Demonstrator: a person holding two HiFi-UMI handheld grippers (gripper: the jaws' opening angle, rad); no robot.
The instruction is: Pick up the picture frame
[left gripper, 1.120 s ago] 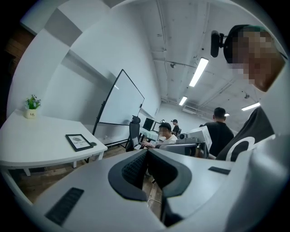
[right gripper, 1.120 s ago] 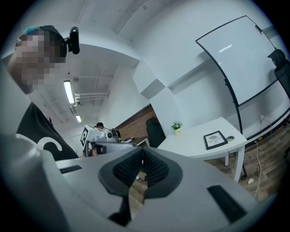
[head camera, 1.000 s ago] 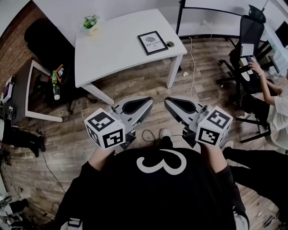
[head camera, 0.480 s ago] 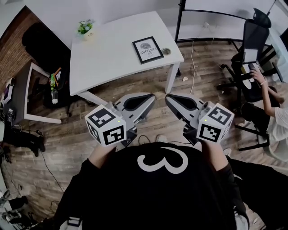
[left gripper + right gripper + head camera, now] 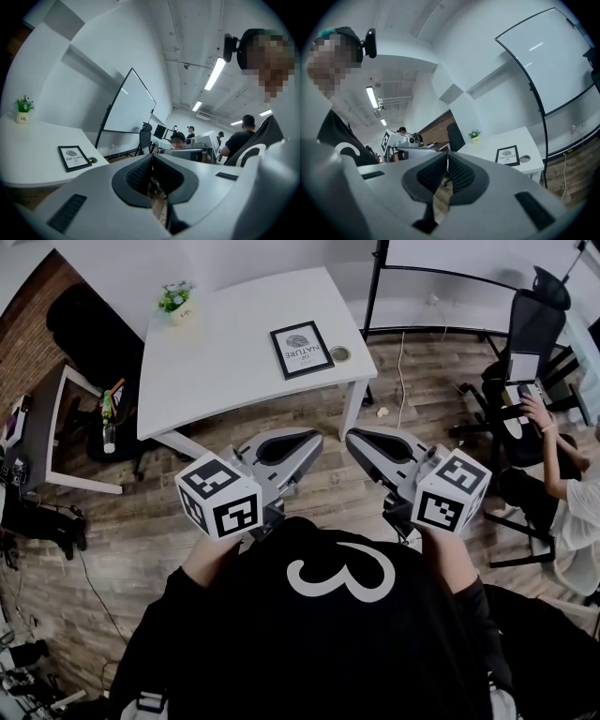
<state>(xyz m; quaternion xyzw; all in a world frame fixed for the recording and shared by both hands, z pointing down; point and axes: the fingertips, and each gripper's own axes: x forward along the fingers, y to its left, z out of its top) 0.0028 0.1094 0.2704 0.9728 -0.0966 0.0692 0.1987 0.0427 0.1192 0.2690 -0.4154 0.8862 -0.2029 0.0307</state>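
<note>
A black picture frame (image 5: 301, 350) with a white print lies flat near the right end of a white table (image 5: 225, 352). It also shows in the left gripper view as the picture frame (image 5: 74, 158) and in the right gripper view as the picture frame (image 5: 507, 155). My left gripper (image 5: 314, 439) and right gripper (image 5: 352, 439) are held side by side over the wooden floor, short of the table's near edge. Both are shut with nothing between the jaws, and both point toward the table.
A small potted plant (image 5: 177, 300) stands at the table's far left corner and a round cable hole (image 5: 339, 354) sits beside the frame. A whiteboard stand (image 5: 441, 282) is at the right, a seated person (image 5: 562, 474) by office chairs further right, and a dark side desk (image 5: 37, 427) at the left.
Both grippers have come closer to the table, still shut. The table and frame now lie nearer to the jaw tips in the head view.
</note>
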